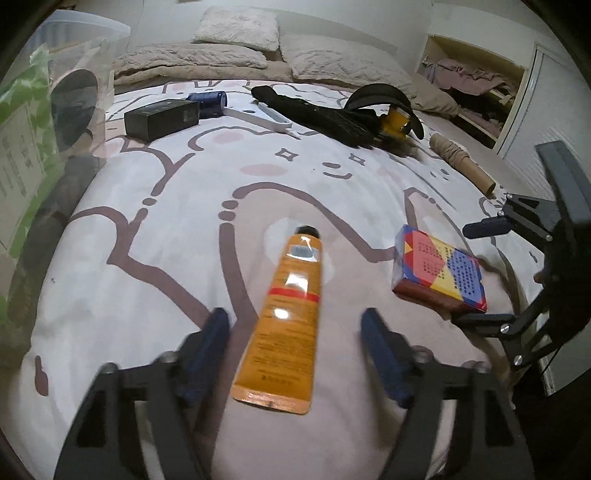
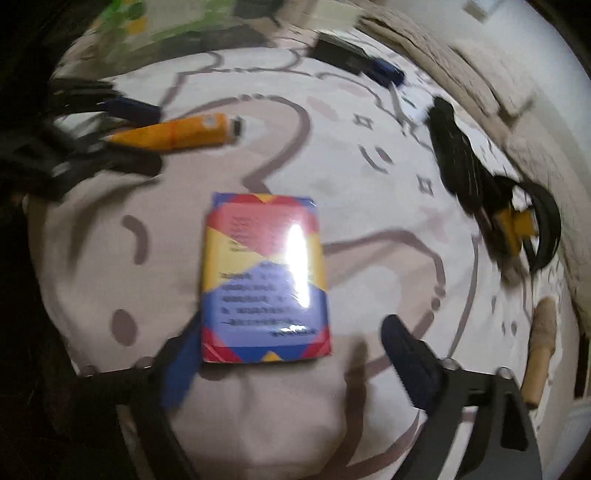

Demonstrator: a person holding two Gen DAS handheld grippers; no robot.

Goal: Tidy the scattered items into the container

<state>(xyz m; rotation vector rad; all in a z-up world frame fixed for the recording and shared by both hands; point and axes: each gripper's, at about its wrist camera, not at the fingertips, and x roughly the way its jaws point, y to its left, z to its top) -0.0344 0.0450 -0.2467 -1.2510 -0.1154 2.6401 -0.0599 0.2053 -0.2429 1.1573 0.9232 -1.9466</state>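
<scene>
An orange tube [image 1: 291,306] lies on the patterned bedspread, cap pointing away, between the fingers of my left gripper [image 1: 295,356]. That gripper is open and its pads stand clear of the tube on both sides. A red, yellow and blue box [image 2: 264,280] lies flat between the fingers of my right gripper [image 2: 295,365], which is open; the left pad sits close by the box's near corner. In the left wrist view the same box [image 1: 437,273] rests right of the tube, with the right gripper [image 1: 482,273] around its far end. The clear container [image 1: 85,37] stands at the left edge.
Farther back on the bed lie a black box [image 1: 160,118], a blue cylinder [image 1: 208,101], a white stick [image 1: 275,118], a black sock [image 1: 321,110], a black belt with a yellow item [image 1: 395,123] and a cardboard roll [image 1: 461,160]. Pillows [image 1: 236,27] line the headboard.
</scene>
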